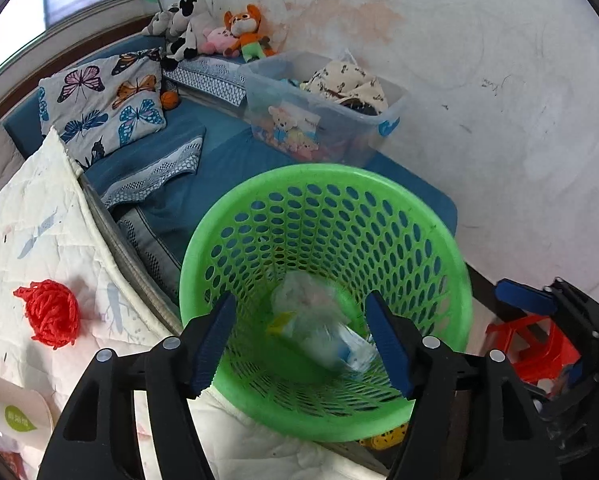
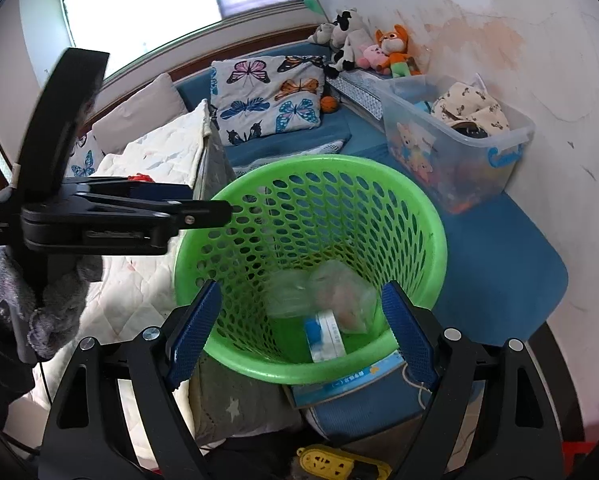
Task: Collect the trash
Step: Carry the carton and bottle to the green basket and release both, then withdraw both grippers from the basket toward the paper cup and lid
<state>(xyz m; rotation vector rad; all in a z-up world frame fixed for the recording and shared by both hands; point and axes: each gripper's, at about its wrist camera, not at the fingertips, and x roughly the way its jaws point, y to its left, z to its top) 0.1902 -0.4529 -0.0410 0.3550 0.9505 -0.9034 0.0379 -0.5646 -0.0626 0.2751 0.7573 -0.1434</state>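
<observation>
Both claws, left (image 1: 299,344) and right (image 2: 301,334), hung released over the perforated green plastic basket (image 1: 451,248) holding crumpled clear wrappers (image 1: 303,296); bumping its rim risked tipping it off the bed.

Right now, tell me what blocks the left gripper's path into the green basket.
Nothing visible does. The left gripper hangs open over the green basket, whose mouth is uncovered. Only trash lies inside at the bottom: a clear plastic bag and a blue-and-white wrapper. The right gripper sits at the near rim, not across the opening.
</observation>
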